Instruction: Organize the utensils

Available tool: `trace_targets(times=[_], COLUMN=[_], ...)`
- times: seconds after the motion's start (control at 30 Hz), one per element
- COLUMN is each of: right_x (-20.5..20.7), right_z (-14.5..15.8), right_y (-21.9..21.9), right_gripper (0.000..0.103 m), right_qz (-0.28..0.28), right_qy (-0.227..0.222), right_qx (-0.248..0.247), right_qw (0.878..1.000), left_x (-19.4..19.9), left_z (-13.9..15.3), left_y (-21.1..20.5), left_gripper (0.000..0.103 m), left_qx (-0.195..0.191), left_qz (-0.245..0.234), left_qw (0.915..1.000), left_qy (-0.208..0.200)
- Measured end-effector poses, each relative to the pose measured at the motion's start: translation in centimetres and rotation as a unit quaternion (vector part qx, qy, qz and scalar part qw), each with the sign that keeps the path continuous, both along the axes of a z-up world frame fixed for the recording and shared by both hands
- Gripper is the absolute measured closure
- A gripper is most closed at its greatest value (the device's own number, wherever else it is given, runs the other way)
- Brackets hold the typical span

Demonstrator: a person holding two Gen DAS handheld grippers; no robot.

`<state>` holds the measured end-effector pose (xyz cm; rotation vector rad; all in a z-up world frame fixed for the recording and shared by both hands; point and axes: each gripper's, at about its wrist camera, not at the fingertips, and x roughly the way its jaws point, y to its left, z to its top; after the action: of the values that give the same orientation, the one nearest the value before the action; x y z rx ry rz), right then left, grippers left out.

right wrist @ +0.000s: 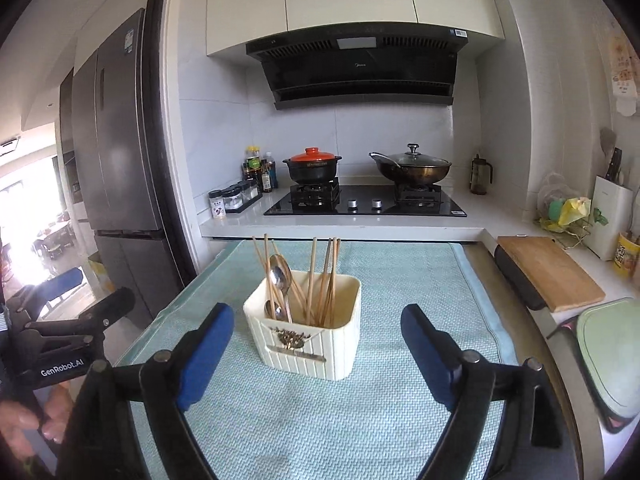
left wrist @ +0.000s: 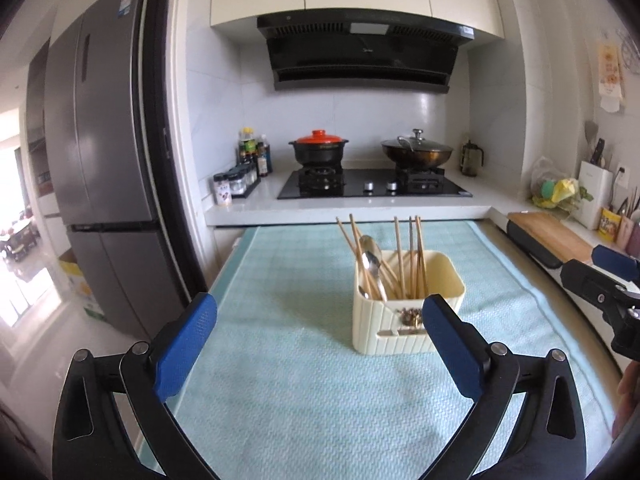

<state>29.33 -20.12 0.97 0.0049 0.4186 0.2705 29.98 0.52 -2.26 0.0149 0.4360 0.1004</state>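
A cream ribbed utensil holder (left wrist: 400, 332) (right wrist: 308, 348) stands upright on a light blue cloth (left wrist: 280, 380) (right wrist: 320, 420). Several wooden chopsticks (left wrist: 416, 256) (right wrist: 312, 276) and metal spoons (left wrist: 370, 256) (right wrist: 280, 276) stick out of it. My left gripper (left wrist: 320, 304) is open and empty, a little short of the holder and to its left. My right gripper (right wrist: 318, 314) is open and empty too, with the holder beyond its fingertips. Each gripper shows at the edge of the other's view, the right gripper (left wrist: 612, 272) and the left gripper (right wrist: 96, 292), held by a hand (right wrist: 24, 420).
Behind the cloth runs a white counter with a gas hob (left wrist: 372, 188), a black pot with a red lid (left wrist: 319, 148) and a lidded wok (left wrist: 416, 152). Spice jars (left wrist: 236, 184) stand left. A wooden cutting board (right wrist: 548, 272) lies right; a grey fridge (left wrist: 104, 160) stands left.
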Motion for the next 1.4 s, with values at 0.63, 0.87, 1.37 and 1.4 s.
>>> trace_targets(times=[0.63, 0.87, 1.37, 1.4], right_x=[-11.4, -13.3, -14.6, -14.6], right_z=[0.0, 1.2, 1.5, 1.5], right_y=[1.8, 2.1, 3.3, 3.4], right_gripper=[0.016, 0.015, 0.014, 0.014], right_qz=[0.009, -0.002, 0.019, 0.02], right_qy=[0.018, -0.002, -0.004, -0.003], right_qx=[-0.023, -0.042, -0.049, -0.049], right_qw=[1.0, 0.999, 0.999, 0.999], left_x=[-10.0, -10.8, -11.2, -11.2], left_z=[0.0, 0.9, 1.2, 1.2], left_y=[-0.1, -0.1, 0.6, 0.5], left_gripper=[0.001, 0.001, 0.001, 0.001], left_qx=[-0.01, -0.015, -0.024, -0.024], left_qz=[-0.02, -0.012, 0.004, 0.004], left_qw=[0.9989, 0.9994, 0.9995, 0.9995], left_qy=[0.04, 0.029, 0.021, 0.022])
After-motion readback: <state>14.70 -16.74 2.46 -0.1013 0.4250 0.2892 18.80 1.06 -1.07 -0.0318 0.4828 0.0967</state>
